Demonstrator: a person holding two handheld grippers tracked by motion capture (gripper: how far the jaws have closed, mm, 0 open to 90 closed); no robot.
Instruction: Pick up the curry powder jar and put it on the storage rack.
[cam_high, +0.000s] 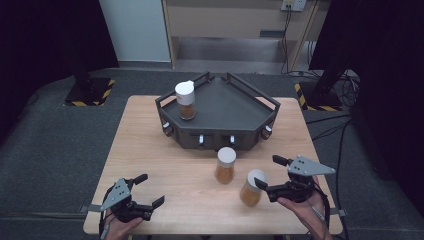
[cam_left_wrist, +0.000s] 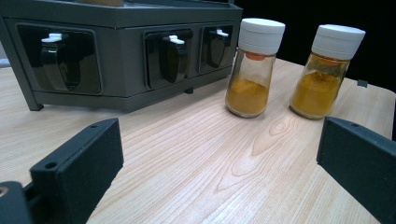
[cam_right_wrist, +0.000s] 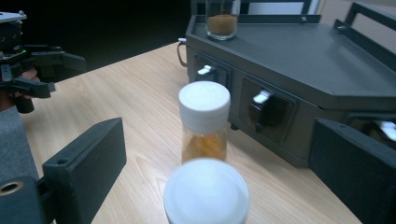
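I held my right gripper (cam_high: 267, 174) near the right front corner of the light wooden table (cam_high: 165, 165). Its two black jaws stood wide apart. A small glass jar with a white cap and orange powder (cam_high: 252, 187) was tipped over to one side just in front of those jaws, close to the lower one. In the right gripper view, that jar's white cap (cam_right_wrist: 206, 193) sat low between my jaws, and the pads were not pressing on it, so I was not gripping it.

A second jar of the same kind (cam_high: 225, 165) stood straight up on the table, just in front of the dark grey metal rack with little knobs on its front (cam_high: 227, 107). A third jar with darker brown powder (cam_high: 185, 100) stood on top of the rack, near its left edge.

My left gripper (cam_high: 147, 191) rested at the left front corner of the table. Its jaws were wide apart too, with only bare wood between them.
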